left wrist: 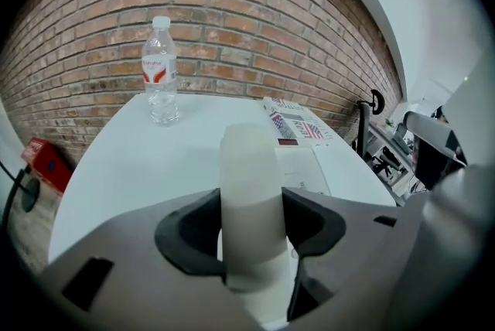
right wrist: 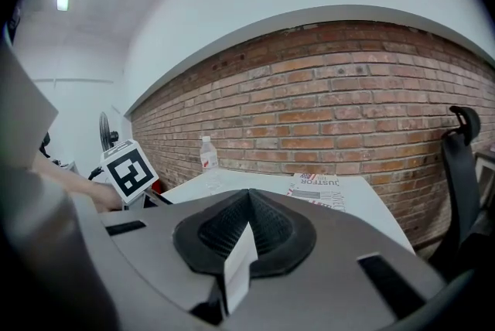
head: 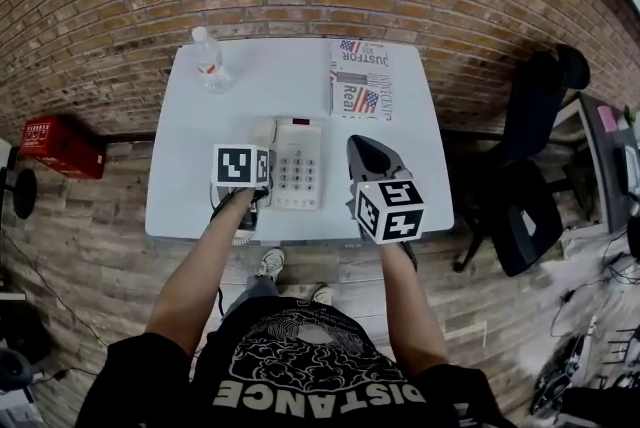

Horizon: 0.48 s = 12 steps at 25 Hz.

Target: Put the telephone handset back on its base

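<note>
The white table [head: 270, 76] is bearing the telephone base [head: 298, 166] near its front edge, the left gripper [left wrist: 251, 237] is clamping the pale handset [left wrist: 248, 167] just beside the base's left side, and the right gripper [right wrist: 246, 237] is hovering nearby, jaws pressed together.

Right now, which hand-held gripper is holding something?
The left hand-held gripper, clamped on the cream plastic telephone handset; the right hand-held gripper is shut.

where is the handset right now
In the left gripper view the handset is clamped between the left hand-held gripper's jaws; in the head view it is at the left side of the phone base, near the table's front edge.
</note>
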Each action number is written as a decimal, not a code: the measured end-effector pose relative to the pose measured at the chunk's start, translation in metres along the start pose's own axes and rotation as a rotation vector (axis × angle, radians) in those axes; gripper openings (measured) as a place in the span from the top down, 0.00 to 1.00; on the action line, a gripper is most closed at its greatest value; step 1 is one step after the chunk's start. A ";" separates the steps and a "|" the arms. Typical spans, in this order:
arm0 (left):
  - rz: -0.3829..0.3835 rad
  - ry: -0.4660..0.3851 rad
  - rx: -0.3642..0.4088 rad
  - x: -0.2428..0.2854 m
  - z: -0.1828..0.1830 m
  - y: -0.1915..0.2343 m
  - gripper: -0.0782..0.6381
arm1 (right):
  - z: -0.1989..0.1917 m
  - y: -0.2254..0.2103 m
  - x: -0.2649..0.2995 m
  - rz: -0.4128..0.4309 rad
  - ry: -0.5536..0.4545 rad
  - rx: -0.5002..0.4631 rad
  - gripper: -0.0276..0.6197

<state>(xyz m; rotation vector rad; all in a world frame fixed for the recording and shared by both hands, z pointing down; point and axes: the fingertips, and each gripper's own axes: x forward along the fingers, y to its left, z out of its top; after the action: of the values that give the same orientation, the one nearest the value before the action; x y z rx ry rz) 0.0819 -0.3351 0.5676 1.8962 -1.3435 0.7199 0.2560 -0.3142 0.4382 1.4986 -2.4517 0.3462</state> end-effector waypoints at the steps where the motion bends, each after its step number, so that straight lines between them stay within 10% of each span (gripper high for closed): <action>1: 0.005 0.012 -0.007 0.002 -0.001 0.001 0.58 | -0.001 0.001 0.000 0.002 0.001 0.001 0.96; 12: 0.040 0.076 -0.040 0.014 0.001 0.002 0.58 | -0.007 0.003 -0.001 0.003 0.009 0.010 0.96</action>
<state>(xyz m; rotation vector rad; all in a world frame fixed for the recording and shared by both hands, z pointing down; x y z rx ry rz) 0.0845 -0.3447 0.5784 1.7971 -1.3422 0.7715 0.2543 -0.3102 0.4438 1.4946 -2.4487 0.3663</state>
